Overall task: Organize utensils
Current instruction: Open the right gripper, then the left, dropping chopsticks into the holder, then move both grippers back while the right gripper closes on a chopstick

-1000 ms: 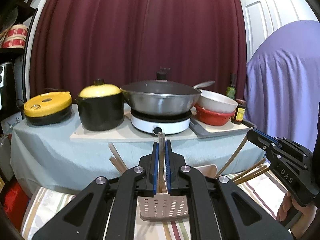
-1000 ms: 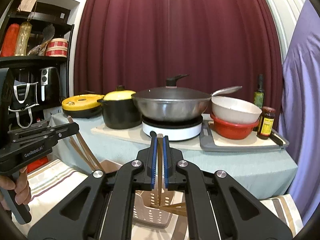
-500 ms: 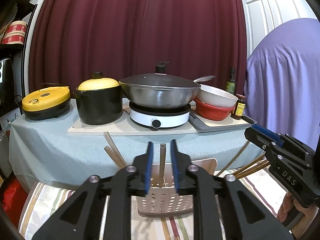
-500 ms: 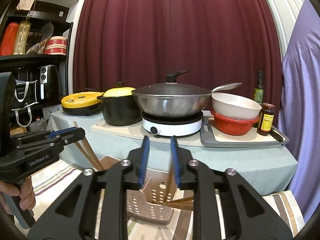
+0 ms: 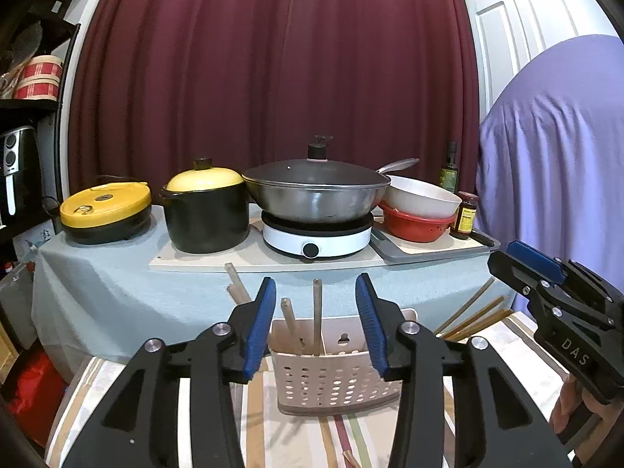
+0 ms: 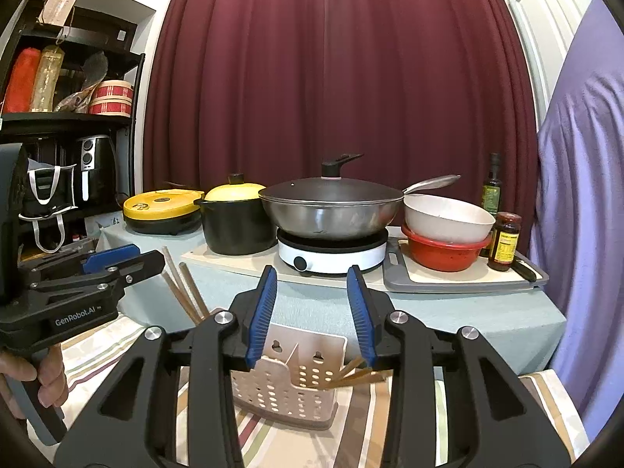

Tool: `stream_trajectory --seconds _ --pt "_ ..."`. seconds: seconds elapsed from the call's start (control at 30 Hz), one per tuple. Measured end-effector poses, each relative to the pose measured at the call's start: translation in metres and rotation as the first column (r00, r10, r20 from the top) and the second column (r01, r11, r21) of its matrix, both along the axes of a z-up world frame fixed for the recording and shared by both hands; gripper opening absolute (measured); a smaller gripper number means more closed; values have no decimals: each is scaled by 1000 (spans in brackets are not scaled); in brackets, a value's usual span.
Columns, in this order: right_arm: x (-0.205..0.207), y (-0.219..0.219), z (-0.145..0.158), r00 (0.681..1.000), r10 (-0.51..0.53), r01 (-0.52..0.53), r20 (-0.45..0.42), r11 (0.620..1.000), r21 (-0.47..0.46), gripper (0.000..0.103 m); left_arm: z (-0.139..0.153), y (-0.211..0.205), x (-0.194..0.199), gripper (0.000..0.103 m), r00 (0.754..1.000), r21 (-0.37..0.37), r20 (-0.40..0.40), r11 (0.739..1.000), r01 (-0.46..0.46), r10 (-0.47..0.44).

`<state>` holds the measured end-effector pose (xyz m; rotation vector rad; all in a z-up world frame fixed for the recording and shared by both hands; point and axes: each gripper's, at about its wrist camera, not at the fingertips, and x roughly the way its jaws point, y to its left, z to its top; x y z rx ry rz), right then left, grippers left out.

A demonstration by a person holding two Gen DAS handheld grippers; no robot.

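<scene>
A beige perforated utensil holder [image 5: 337, 370] stands on a striped cloth [image 5: 273, 440]. Several wooden utensils [image 5: 316, 314] stand in it, handles up. My left gripper [image 5: 314, 325] is open and empty just above and in front of the holder. In the right wrist view the same holder [image 6: 296, 378] holds several chopsticks [image 6: 357, 376] leaning right. My right gripper [image 6: 312, 314] is open and empty above it. Each gripper shows in the other's view: the right gripper [image 5: 518, 261] at the right edge, the left gripper [image 6: 117, 261] at the left.
Behind stands a table with a light blue cloth [image 5: 117, 292]. On it are a yellow-lidded cooker [image 5: 105, 212], a black pot [image 5: 206, 210], a wok on a white hob [image 5: 316, 195], stacked bowls [image 5: 421, 210] and bottles [image 5: 464, 214]. A purple-draped shape [image 5: 553, 163] stands right, a shelf [image 6: 66, 117] left.
Both grippers opened and let go of the wooden utensils they held, which now stand in the holder. Both grippers drew back slightly.
</scene>
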<state>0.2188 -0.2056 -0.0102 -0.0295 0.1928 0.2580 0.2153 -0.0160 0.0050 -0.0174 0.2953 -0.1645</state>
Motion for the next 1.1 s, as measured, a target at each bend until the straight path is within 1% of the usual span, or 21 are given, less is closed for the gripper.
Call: stream_trajectory --seconds 0.2,0.3,0.43,0.8,1.1 --pt "-22 -4 -6 1000 -5 5 -15 1000 4 37 -4 1 -19 48 1000 -2 -17 1000 -18 18" --pt "-37 -6 -14 1000 -7 7 -28 1000 1 38 -11 4 -31 50 999 -18 -34 999 -30 29" --pt "-56 -9 -26 999 -9 9 -54 1000 6 38 -23 5 -48 53 998 -19 -54 999 -39 38" --pt "-104 -13 -77 987 -14 13 -160 1000 -8 38 -64 5 -89 54 988 -17 -146 998 -56 53" --pt "-141 -12 -120 972 -6 -1 -235 1000 -29 38 -101 5 -122 54 974 3 -215 997 -74 73"
